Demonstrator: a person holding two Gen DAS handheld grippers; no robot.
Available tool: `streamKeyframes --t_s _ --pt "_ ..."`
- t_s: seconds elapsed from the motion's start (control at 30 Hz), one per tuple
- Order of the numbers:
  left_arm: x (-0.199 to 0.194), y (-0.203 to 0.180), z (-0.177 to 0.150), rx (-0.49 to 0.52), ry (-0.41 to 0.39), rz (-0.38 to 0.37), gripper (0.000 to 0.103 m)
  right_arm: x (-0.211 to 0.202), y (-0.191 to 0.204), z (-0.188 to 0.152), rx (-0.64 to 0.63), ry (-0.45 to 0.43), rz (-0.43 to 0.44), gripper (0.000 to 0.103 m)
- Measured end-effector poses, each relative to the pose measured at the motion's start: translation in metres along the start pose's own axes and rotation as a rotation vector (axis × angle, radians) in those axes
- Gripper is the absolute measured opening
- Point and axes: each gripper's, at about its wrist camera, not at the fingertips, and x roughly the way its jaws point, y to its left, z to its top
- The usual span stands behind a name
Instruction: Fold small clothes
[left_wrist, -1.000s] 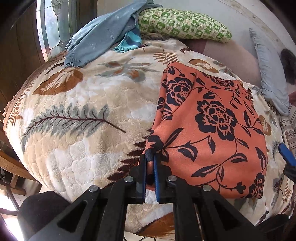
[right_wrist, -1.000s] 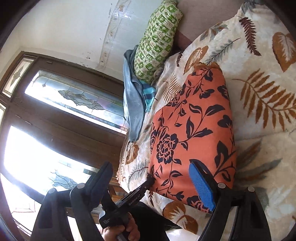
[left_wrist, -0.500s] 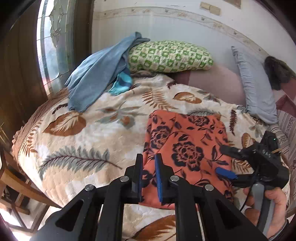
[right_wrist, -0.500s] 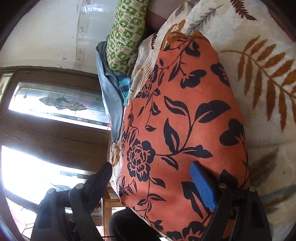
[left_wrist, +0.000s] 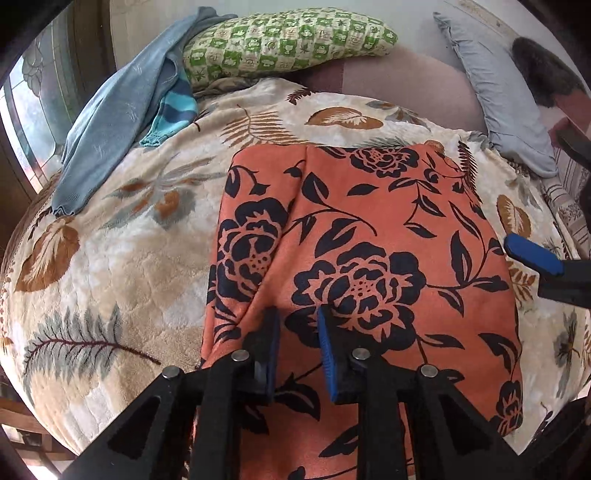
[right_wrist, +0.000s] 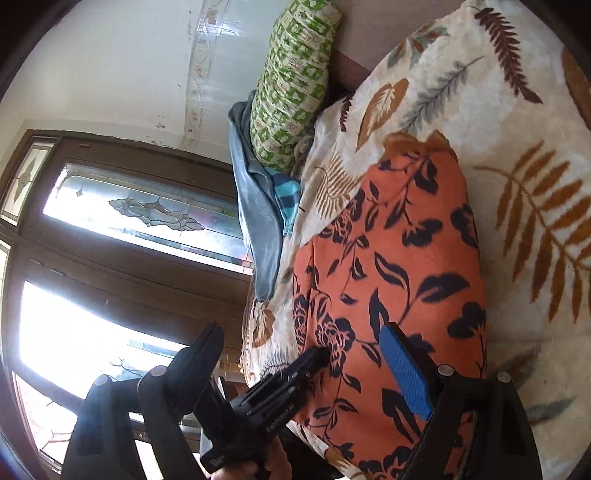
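Note:
An orange cloth with black flowers (left_wrist: 369, 229) lies folded and flat on the leaf-patterned blanket (left_wrist: 110, 258), with a soft crease down its left part. My left gripper (left_wrist: 298, 325) hovers over the cloth's near edge. Its jaws are opening, a narrow gap shows between the blue pads, and they pinch nothing. The right gripper's blue pad (left_wrist: 532, 254) reaches in at the cloth's right edge. In the right wrist view my right gripper (right_wrist: 301, 328) stands wide open beside the cloth (right_wrist: 399, 251), holding nothing. The left gripper (right_wrist: 291, 376), held by a hand, shows between its fingers.
A blue-grey garment (left_wrist: 110, 122) and a teal striped piece (left_wrist: 173, 107) lie at the back left of the bed. A green checked pillow (left_wrist: 288, 40) and a grey pillow (left_wrist: 498, 99) line the back. A stained-glass window (right_wrist: 129, 210) stands to the left.
The left gripper has let go of the cloth's near corner, parted its jaws and shifted right over the cloth. The cloth now lies flat. The right gripper stayed wide open.

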Motion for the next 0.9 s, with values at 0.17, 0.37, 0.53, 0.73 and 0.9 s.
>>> streamKeyframes --t_s 0.17,0.37,0.53,0.73,0.9 --pt "-0.001 0.004 -0.002 0.021 -0.013 -0.012 0.023 0.038 -0.055 0.028 0.119 0.031 -0.093 0.088" --pt "-0.029 -0.01 0.007 0.067 -0.103 0.027 0.023 0.03 -0.025 0.027 0.028 0.037 -0.143 0.088" --pt "-0.026 -0.018 0.017 0.094 -0.154 0.029 0.044 -0.009 -0.017 0.025 0.005 -0.087 -0.16 0.088" --pt "0.0 -0.026 0.005 0.167 -0.103 0.096 0.045 -0.014 -0.066 0.042 0.121 -0.073 -0.267 0.088" --pt "0.002 -0.016 0.007 0.12 -0.088 0.046 0.045 0.014 -0.075 0.056 0.088 -0.015 -0.283 0.088"
